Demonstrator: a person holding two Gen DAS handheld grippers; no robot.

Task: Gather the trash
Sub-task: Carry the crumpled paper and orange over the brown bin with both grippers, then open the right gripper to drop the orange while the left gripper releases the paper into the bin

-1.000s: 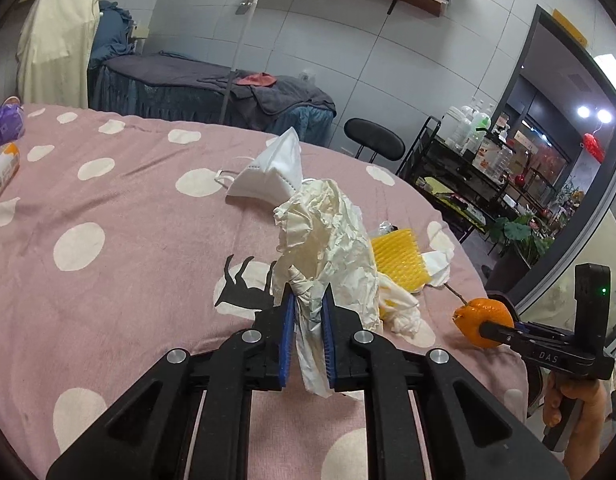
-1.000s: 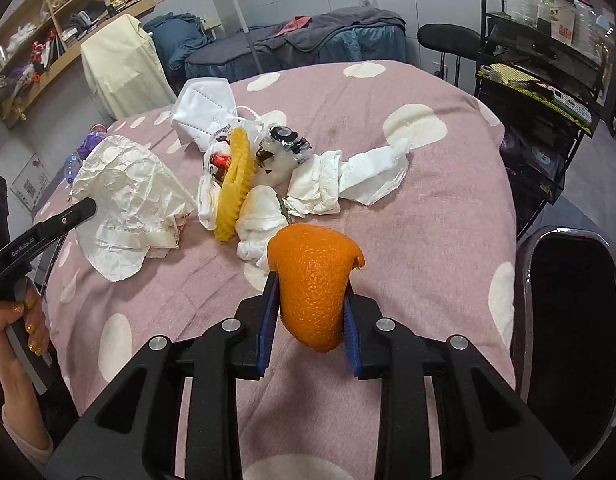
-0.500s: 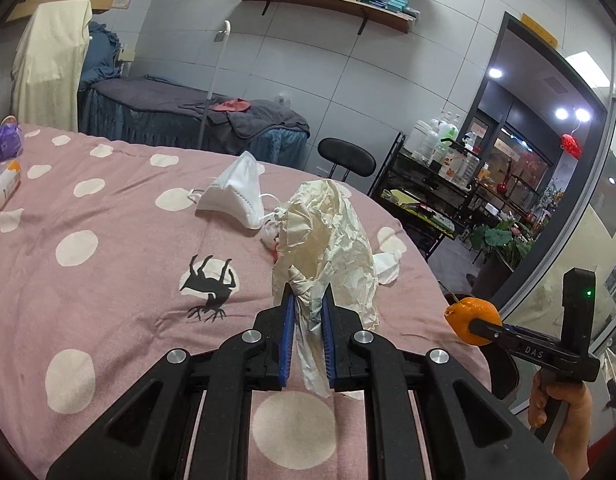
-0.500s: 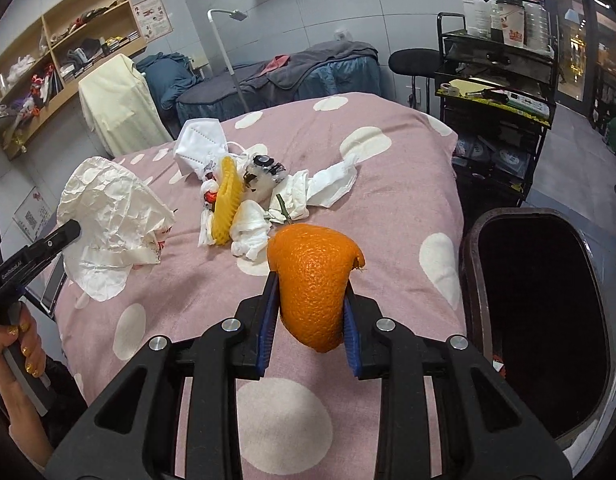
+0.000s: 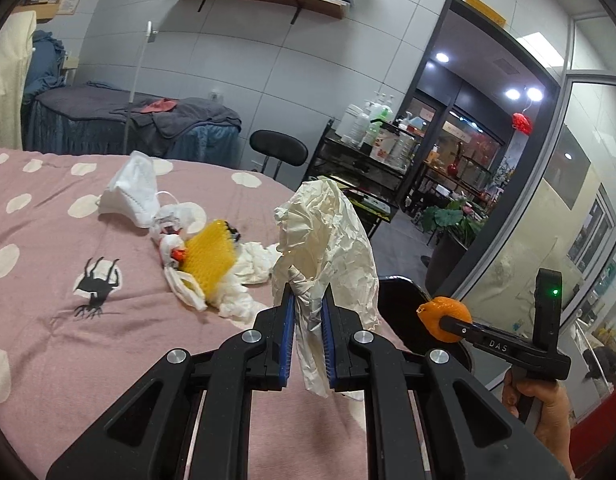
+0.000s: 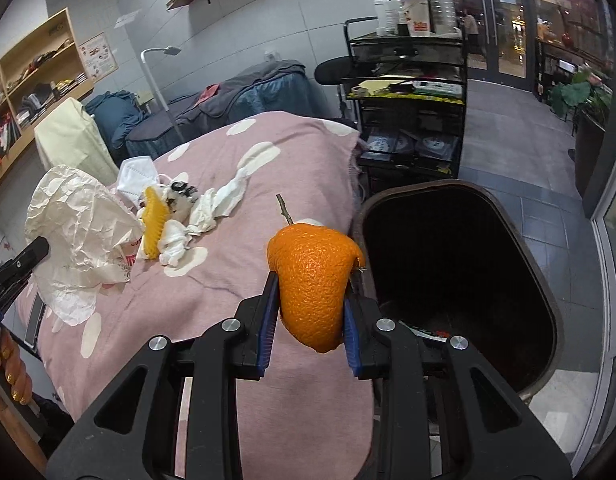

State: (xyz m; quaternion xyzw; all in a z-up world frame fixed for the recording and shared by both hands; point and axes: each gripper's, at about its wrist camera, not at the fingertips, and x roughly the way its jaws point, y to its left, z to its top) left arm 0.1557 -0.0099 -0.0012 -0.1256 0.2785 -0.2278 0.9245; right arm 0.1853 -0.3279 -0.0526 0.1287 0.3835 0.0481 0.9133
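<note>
The right tongs (image 6: 311,312), clamped on an orange peel (image 6: 314,284) at frame centre beside the bin (image 6: 548,300), and the left tongs (image 5: 308,320), pinching crumpled paper (image 5: 328,240), risk dropping short onto the bed (image 6: 300,152) beyond.

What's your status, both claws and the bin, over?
Left claw shut on crumpled cream paper. Right claw shut on orange peel, beside open dark bin. Nothing blocking bin mouth. White mask, yellow foam net, tissues remain on bed.
</note>
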